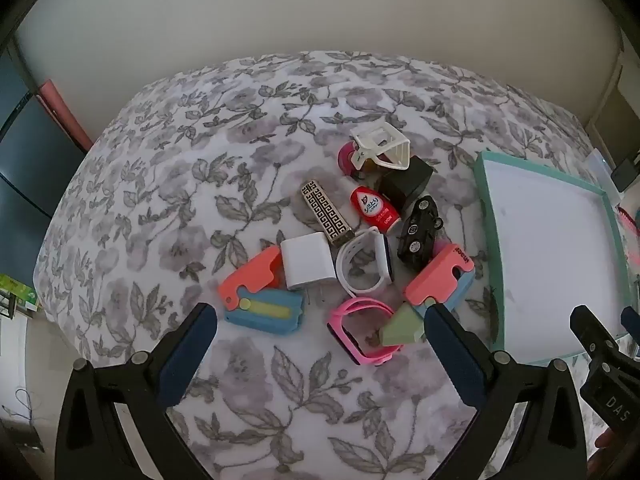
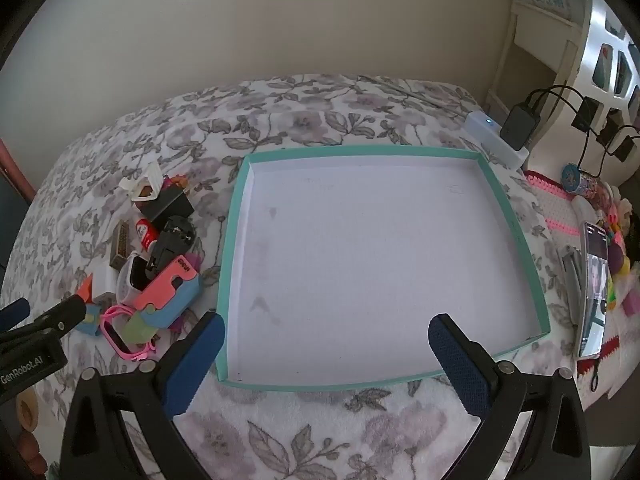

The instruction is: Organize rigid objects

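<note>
Both the left gripper (image 1: 320, 320) and right gripper (image 2: 326, 330) gape empty; the white charger (image 1: 307, 266), mid-bed, looks light, stiff, graspable across its flat sides.

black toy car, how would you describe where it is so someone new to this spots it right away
On the flowered bedspread, a pile of small items lies left of the teal-rimmed tray. The black toy car sits at the pile's tray-side edge, between the red bottle and the coral-and-blue gadget. It alone has wheels.
</note>
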Action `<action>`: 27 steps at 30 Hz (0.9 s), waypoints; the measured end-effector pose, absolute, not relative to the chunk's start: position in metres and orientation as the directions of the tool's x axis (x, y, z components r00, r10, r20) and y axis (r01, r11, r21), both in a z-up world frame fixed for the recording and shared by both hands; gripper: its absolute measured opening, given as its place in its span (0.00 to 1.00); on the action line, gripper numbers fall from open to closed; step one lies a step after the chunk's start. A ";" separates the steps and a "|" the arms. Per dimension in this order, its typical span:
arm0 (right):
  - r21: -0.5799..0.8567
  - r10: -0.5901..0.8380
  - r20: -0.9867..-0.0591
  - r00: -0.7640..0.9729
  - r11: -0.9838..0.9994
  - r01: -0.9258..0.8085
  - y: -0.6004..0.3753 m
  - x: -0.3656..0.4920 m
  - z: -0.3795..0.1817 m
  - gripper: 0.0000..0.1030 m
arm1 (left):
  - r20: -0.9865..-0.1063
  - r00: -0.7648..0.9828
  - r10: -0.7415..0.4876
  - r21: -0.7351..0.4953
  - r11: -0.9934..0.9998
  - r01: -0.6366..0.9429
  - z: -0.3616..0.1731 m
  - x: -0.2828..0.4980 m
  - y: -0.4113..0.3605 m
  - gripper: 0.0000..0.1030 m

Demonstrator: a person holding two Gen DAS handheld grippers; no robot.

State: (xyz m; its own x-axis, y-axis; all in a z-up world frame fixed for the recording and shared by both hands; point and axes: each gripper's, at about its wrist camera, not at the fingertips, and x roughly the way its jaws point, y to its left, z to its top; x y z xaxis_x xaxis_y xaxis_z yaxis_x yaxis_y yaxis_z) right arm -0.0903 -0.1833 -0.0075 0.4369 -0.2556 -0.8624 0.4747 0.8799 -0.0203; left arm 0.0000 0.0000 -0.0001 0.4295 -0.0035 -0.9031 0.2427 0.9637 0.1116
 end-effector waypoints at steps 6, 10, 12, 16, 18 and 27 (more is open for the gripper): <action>-0.019 -0.253 -0.864 0.435 0.880 0.474 -0.183 -0.091 -0.008 1.00 | -0.902 0.432 0.008 0.127 0.961 0.248 0.002 -0.001 0.000 1.00; -0.022 -0.257 -0.864 0.434 0.879 0.477 -0.182 -0.091 -0.008 1.00 | -0.904 0.428 0.003 0.118 0.963 0.243 -0.002 -0.001 0.002 1.00; -0.022 -0.257 -0.864 0.433 0.878 0.478 -0.183 -0.092 -0.008 1.00 | -0.904 0.428 0.003 0.118 0.963 0.243 -0.002 -0.001 0.003 1.00; -0.021 -0.255 -0.864 0.434 0.879 0.476 -0.184 -0.091 -0.009 1.00 | -0.904 0.427 0.005 0.120 0.963 0.243 -0.003 -0.001 0.001 1.00; -0.021 -0.255 -0.865 0.433 0.879 0.476 -0.184 -0.091 -0.009 1.00 | -0.904 0.427 0.005 0.120 0.963 0.243 -0.003 -0.001 0.002 1.00; -0.021 -0.254 -0.866 0.430 0.880 0.475 -0.185 -0.092 -0.009 1.00 | -0.904 0.426 0.006 0.124 0.961 0.249 -0.002 -0.003 0.001 1.00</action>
State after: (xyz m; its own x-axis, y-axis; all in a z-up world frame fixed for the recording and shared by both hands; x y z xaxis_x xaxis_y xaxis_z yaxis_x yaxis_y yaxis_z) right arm -0.0918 -0.1848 -0.0093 0.4303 -0.2536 -0.8663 0.4753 0.8796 -0.0213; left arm -0.0026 0.0006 -0.0024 0.4265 0.0062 -0.9045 0.2489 0.9606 0.1240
